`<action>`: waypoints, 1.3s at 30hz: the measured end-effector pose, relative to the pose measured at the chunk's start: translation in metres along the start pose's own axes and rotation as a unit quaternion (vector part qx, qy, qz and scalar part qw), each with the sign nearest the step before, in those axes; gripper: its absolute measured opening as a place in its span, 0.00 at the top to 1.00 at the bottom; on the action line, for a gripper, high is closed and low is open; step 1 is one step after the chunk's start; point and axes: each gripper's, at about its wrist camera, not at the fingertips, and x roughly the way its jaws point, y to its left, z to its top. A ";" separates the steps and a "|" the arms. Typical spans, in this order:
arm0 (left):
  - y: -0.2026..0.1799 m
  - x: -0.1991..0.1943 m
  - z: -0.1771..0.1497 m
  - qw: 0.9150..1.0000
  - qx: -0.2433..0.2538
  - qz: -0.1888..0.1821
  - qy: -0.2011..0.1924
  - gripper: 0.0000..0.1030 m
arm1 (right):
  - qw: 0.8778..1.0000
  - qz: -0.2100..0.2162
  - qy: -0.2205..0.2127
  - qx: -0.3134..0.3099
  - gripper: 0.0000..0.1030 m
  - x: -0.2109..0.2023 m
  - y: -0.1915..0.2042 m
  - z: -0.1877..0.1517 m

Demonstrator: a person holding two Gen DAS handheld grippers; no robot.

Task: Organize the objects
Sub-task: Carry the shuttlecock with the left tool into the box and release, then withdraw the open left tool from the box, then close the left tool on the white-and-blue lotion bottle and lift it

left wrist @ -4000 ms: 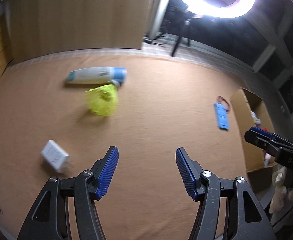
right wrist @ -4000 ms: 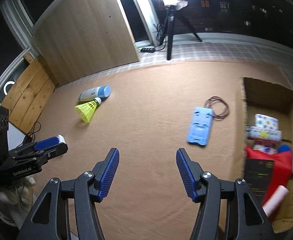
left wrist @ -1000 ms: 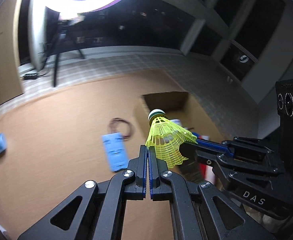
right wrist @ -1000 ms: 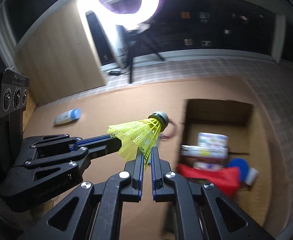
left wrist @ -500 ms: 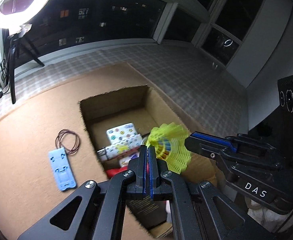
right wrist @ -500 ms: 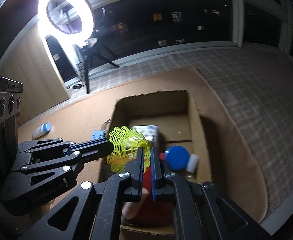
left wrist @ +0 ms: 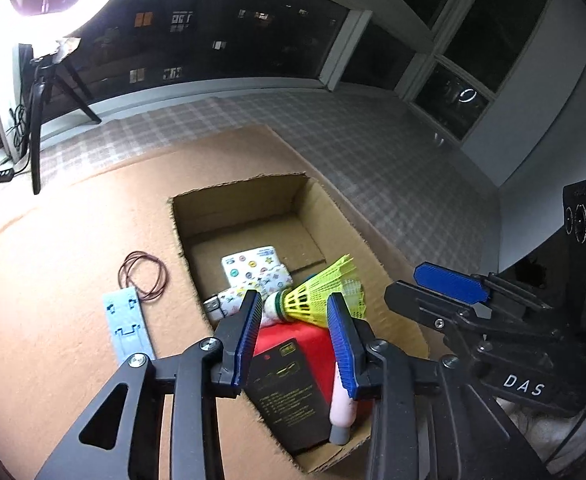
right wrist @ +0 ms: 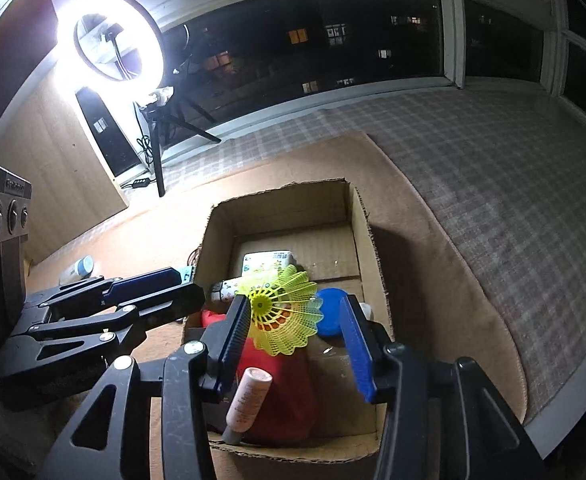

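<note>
The yellow shuttlecock (left wrist: pixel 325 300) is over the open cardboard box (left wrist: pixel 237 192), lying sideways with its cork toward the left. It shows between the fingertips of my left gripper (left wrist: pixel 293 296), whose jaws are opening and do not press on it. In the right wrist view the shuttlecock (right wrist: pixel 285 316) faces me skirt-first between the fingers of my right gripper (right wrist: pixel 293 300), also opening and clear of it. I cannot tell whether it rests on the box's contents. Both grippers hang above the near half of the box (right wrist: pixel 281 192).
The box holds a patterned packet (left wrist: pixel 253 268), a red pouch (right wrist: pixel 285 392), a black carton (left wrist: pixel 289 396), a pink tube (right wrist: pixel 249 400) and a blue disc (right wrist: pixel 333 308). On the mat lie a light-blue flat piece (left wrist: pixel 127 324), a dark cord loop (left wrist: pixel 143 276) and a bottle (right wrist: pixel 79 268). A ring light (right wrist: pixel 109 36) stands behind.
Both grippers were shut on the shuttlecock's skirt and carried it over the box. Now both pairs of jaws stand apart and the shuttlecock has tipped free between them.
</note>
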 end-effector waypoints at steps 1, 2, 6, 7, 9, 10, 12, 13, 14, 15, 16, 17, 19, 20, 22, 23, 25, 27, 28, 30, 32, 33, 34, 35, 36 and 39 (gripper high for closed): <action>0.003 -0.002 -0.002 1.000 -0.003 0.002 0.000 0.64 | 1.000 0.000 0.000 -0.001 0.58 0.000 0.002 0.000; 0.005 -0.004 -0.003 1.000 -0.006 0.003 0.000 0.64 | 1.000 0.002 0.000 -0.001 0.58 0.000 0.003 -0.001; 0.019 -0.013 -0.011 1.000 -0.021 0.013 0.001 0.64 | 1.000 0.010 0.000 -0.005 0.57 0.000 0.013 -0.003; 0.023 -0.017 -0.014 1.000 -0.025 0.016 0.001 0.64 | 1.000 0.013 0.001 -0.005 0.56 0.000 0.015 -0.004; 0.033 -0.025 -0.019 0.999 -0.034 0.024 -0.001 0.61 | 1.000 0.021 0.004 -0.005 0.56 0.002 0.021 -0.006; 0.039 -0.031 -0.022 0.999 -0.040 0.028 -0.003 0.58 | 1.000 0.025 0.006 -0.005 0.54 0.003 0.024 -0.007; 0.049 -0.040 -0.028 0.998 -0.049 0.036 -0.005 0.53 | 0.999 0.033 0.010 -0.008 0.51 0.006 0.032 -0.009; 0.056 -0.047 -0.032 0.998 -0.054 0.043 -0.008 0.49 | 0.999 0.038 0.012 -0.010 0.49 0.008 0.037 -0.010; 0.062 -0.052 -0.035 0.997 -0.058 0.048 -0.009 0.48 | 0.999 0.041 0.013 -0.013 0.49 0.009 0.041 -0.010; 0.068 -0.056 -0.038 0.997 -0.062 0.054 -0.011 0.46 | 0.999 0.045 0.015 -0.016 0.49 0.011 0.046 -0.011; 0.077 -0.063 -0.042 0.996 -0.070 0.062 -0.011 0.45 | 0.998 0.049 0.018 -0.020 0.49 0.013 0.052 -0.011; 0.084 -0.068 -0.046 0.995 -0.075 0.066 -0.012 0.44 | 0.998 0.052 0.019 -0.022 0.48 0.015 0.056 -0.011; 0.099 -0.079 -0.054 0.993 -0.087 0.078 -0.014 0.40 | 0.998 0.059 0.024 -0.028 0.47 0.020 0.067 -0.010; 0.108 -0.085 -0.059 0.992 -0.093 0.085 -0.015 0.40 | 0.997 0.064 0.027 -0.031 0.47 0.022 0.072 -0.009; 0.126 -0.096 -0.066 0.989 -0.107 0.098 -0.015 0.38 | 0.996 0.076 0.034 -0.036 0.47 0.027 0.084 -0.008; 0.134 -0.101 -0.069 0.988 -0.113 0.102 -0.015 0.37 | 0.995 0.079 0.035 -0.040 0.47 0.030 0.090 -0.008; 0.153 -0.112 -0.075 0.985 -0.123 0.119 -0.015 0.34 | 0.994 0.086 0.038 -0.048 0.47 0.034 0.102 -0.008; 0.172 -0.124 -0.078 0.982 -0.135 0.134 -0.019 0.34 | 0.993 0.093 0.041 -0.052 0.46 0.039 0.113 -0.007; 0.183 -0.130 -0.078 0.980 -0.142 0.139 -0.022 0.33 | 0.993 0.097 0.043 -0.054 0.46 0.041 0.119 -0.008; 0.203 -0.141 -0.078 0.977 -0.154 0.148 -0.025 0.31 | 0.992 0.102 0.047 -0.057 0.46 0.045 0.129 -0.007; 0.225 -0.153 -0.075 0.973 -0.164 0.157 -0.028 0.31 | 0.991 0.108 0.052 -0.061 0.46 0.050 0.139 -0.008; 0.235 -0.157 -0.074 0.972 -0.168 0.163 -0.029 0.31 | 0.990 0.110 0.055 -0.063 0.46 0.052 0.143 -0.009; 0.248 -0.161 -0.072 0.969 -0.175 0.170 -0.029 0.31 | 0.990 0.112 0.059 -0.065 0.46 0.054 0.148 -0.010; 0.260 -0.165 -0.070 0.968 -0.182 0.173 -0.028 0.31 | 0.989 0.113 0.061 -0.067 0.46 0.055 0.150 -0.011; 0.268 -0.166 -0.069 0.966 -0.186 0.175 -0.027 0.31 | 0.989 0.114 0.062 -0.069 0.46 0.056 0.153 -0.012; 0.300 -0.171 -0.064 0.962 -0.199 0.188 -0.018 0.31 | 0.989 0.115 0.066 -0.070 0.46 0.058 0.159 -0.013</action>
